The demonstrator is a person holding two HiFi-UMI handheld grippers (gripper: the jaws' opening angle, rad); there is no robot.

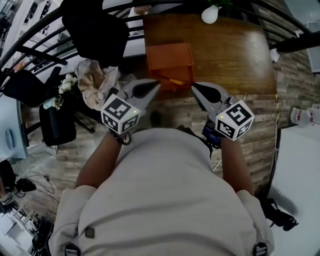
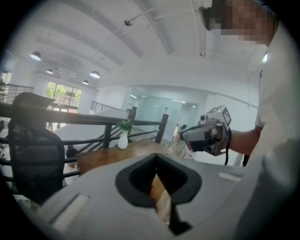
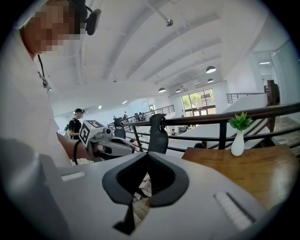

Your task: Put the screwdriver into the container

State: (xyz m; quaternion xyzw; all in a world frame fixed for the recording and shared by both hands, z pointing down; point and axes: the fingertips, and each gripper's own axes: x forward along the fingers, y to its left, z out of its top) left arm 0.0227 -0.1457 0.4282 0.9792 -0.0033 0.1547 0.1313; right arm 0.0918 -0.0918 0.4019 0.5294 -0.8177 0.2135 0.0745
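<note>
Left tool [image 1: 154, 88]: jaws together, nothing between them. It is held close in front of the chest with the forearm bent, tip pointing forward and inward. Right tool [image 1: 196, 88]: jaws also together and empty, posed as a mirror of the left, tip angled toward it. Both tips hang just short of the near edge of the table [image 1: 235, 55], apart from each other.

Screwdriver [image 1: 172, 80]: orange handle, thin dark shaft, lying at the near edge of the orange container [image 1: 169, 57], between and just beyond the two tips. Cannot tell if it is inside or on the rim.

Around: white vase [image 1: 210, 14] at the far table edge. Black chair [image 1: 97, 32] to the left, with a crumpled cloth [image 1: 94, 80] beside the left tool.
</note>
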